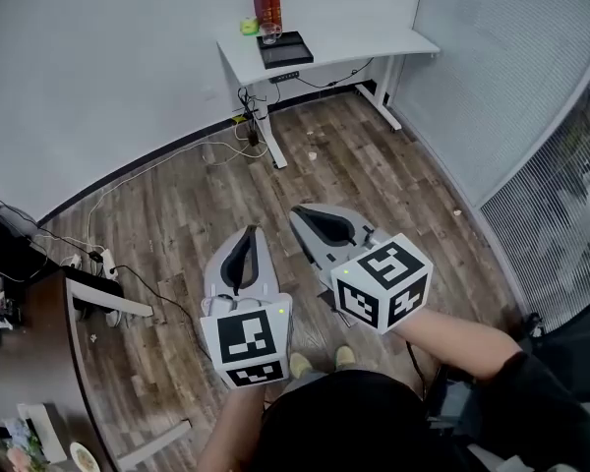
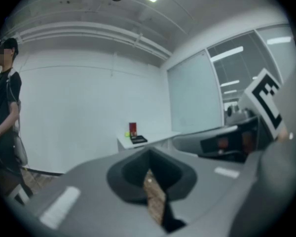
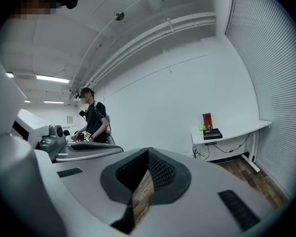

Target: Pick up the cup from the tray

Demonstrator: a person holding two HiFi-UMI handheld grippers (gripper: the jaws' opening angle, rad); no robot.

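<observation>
While the left gripper (image 1: 250, 234) and right gripper (image 1: 303, 214) hang low in frame, jaws together on nothing, the cup (image 1: 269, 33) sits at the tray (image 1: 287, 51) on the desk (image 1: 374, 45), upper centre, well apart; approach first, then part one gripper's jaws

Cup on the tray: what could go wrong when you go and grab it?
The cup sits far off on the tray; cables on the floor by the desk could trip a foot on the way. The red box close behind the cup could get knocked. The left gripper and right gripper are shut and must open first.
</observation>
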